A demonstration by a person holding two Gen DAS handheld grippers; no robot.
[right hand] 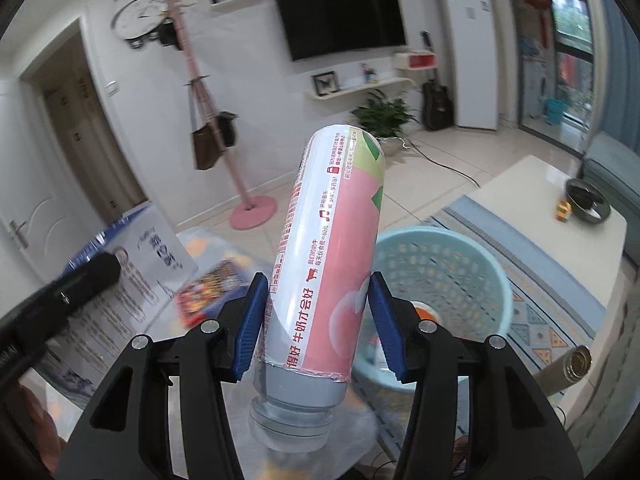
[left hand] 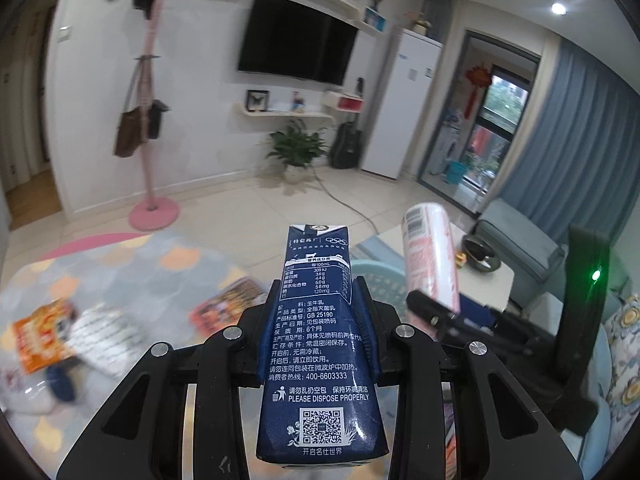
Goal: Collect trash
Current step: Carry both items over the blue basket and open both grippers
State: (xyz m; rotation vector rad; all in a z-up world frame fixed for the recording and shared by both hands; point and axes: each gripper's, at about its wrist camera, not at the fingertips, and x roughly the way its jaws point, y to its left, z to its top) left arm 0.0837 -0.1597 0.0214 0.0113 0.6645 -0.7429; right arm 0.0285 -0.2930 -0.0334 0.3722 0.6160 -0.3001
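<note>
- Left hand-held gripper point(left hand: 320, 312) clamps a navy milk carton point(left hand: 320, 344); carton base cut off below.
- Right hand-held gripper point(right hand: 316, 320) grips a pink bottle point(right hand: 324, 264) beside the blue basket point(right hand: 472, 264), whose contents are partly hidden.
- Rug litter point(left hand: 44, 336) blurred.

Both wrist views look forward and downward along their fingers, close upon held items, sharing the television wall point(left hand: 298, 38), pink coat stand point(right hand: 236, 184) and blue basket point(right hand: 444, 276).

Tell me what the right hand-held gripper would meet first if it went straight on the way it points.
Probably the light blue basket, just beyond the right hand-held gripper and its pink bottle; depth is uncertain.
</note>
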